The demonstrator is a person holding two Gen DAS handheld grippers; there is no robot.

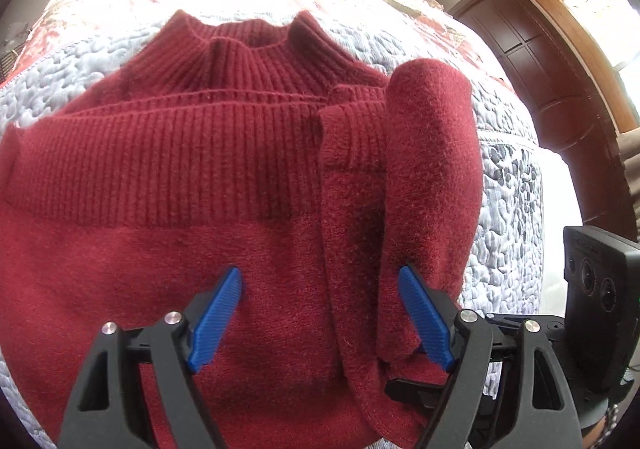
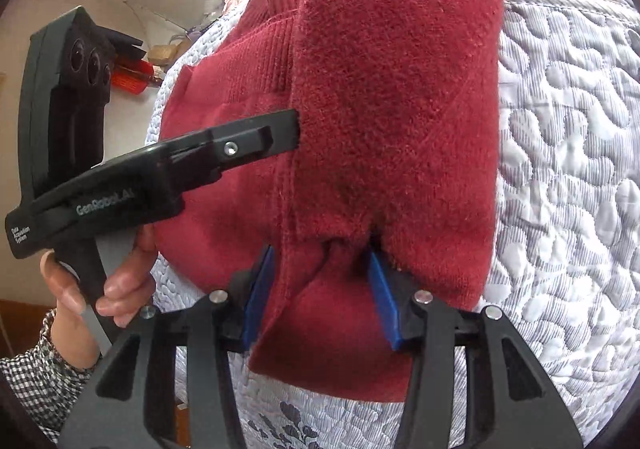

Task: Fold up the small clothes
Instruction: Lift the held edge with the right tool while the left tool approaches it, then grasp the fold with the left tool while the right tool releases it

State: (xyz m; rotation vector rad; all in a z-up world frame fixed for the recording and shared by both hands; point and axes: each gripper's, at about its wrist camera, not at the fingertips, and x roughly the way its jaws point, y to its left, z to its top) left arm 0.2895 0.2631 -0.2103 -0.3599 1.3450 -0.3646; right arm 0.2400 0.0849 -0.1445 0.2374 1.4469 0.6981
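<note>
Both grippers work at the near edge of a dark red knitted sweater (image 1: pixel 168 169) spread on a quilted bedspread (image 1: pixel 508 185). Left gripper (image 1: pixel 320 313): blue-padded jaws spread wide, holding nothing, tips resting on or just above the sweater's plain-knit body. Right gripper (image 2: pixel 320 285): jaws partly open with a bunched fold of the sweater's edge lying between the blue pads (image 2: pixel 382 301); whether they pinch the cloth cannot be told.

Sweater: ribbed high collar (image 1: pixel 248 49) at its far end, a broad ribbed hem band folded up across the middle, fuzzy plain knit nearest the grippers. A sleeve (image 1: pixel 432 169) is folded back along the sweater's right side, its ribbed cuff (image 1: pixel 348 137) lying just beside the hem band.

Pose: in the right wrist view the left gripper reaches in over the sweater from its left side, one black finger touching the folded sleeve, and a hand (image 2: pixel 96 281) in a checked cuff grips the handle.
</note>
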